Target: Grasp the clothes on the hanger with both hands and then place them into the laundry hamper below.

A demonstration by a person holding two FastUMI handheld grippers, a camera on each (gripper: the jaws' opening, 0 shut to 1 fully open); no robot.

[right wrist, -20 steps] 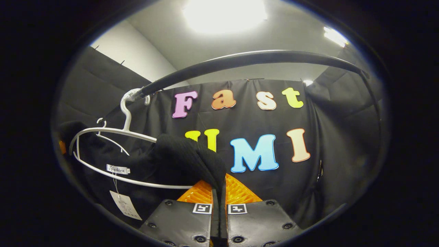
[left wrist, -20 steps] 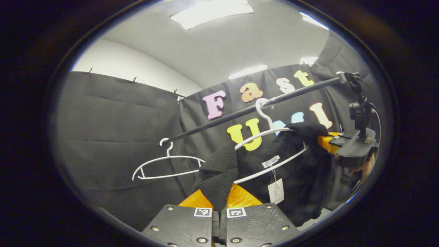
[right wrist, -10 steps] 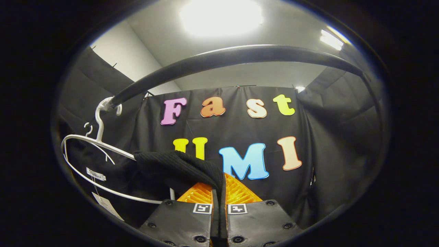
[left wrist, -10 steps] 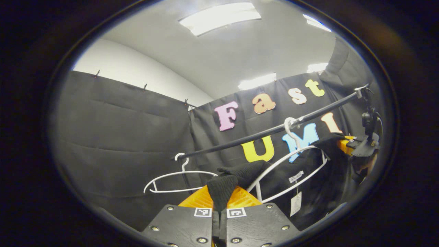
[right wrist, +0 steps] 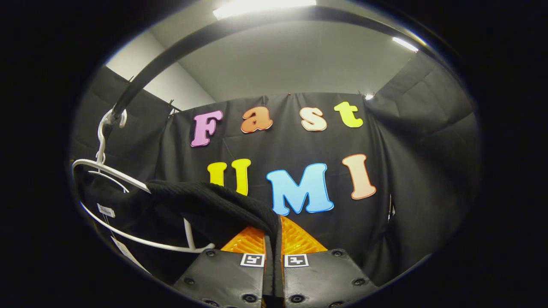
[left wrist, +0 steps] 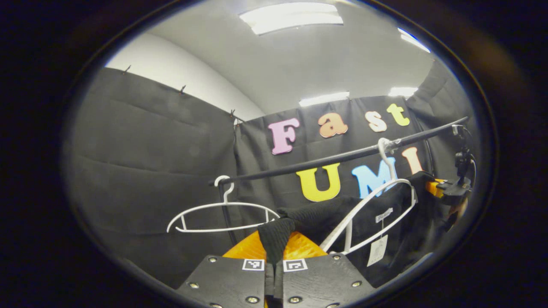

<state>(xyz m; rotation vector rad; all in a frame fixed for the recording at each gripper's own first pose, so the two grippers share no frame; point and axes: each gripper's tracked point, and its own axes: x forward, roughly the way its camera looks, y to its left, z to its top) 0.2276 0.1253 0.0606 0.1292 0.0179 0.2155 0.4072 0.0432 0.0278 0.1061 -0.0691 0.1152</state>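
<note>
A black knit garment (left wrist: 376,214) is stretched between my two grippers, still draped behind a white hanger (left wrist: 372,205) that hooks on the black rail (left wrist: 334,160). My left gripper (left wrist: 274,252) is shut on one shoulder of the black garment, a fold of knit pinched between its fingers. In the right gripper view my right gripper (right wrist: 274,239) is shut on the other shoulder of the black garment (right wrist: 205,205), with the white hanger (right wrist: 128,214) at the left. The right gripper (left wrist: 447,190) also appears far right in the left gripper view. A paper tag (left wrist: 376,250) dangles from the garment.
A second, bare white hanger (left wrist: 220,211) hangs on the rail to the left. The rail (right wrist: 180,47) arcs overhead in the right gripper view. Black cloth walls close the booth behind and at both sides.
Both grippers have pulled apart and away from the hanger, stretching the garment; its shoulders have slid off the hanger's ends. The hanger now sits farther to the side in both views.
</note>
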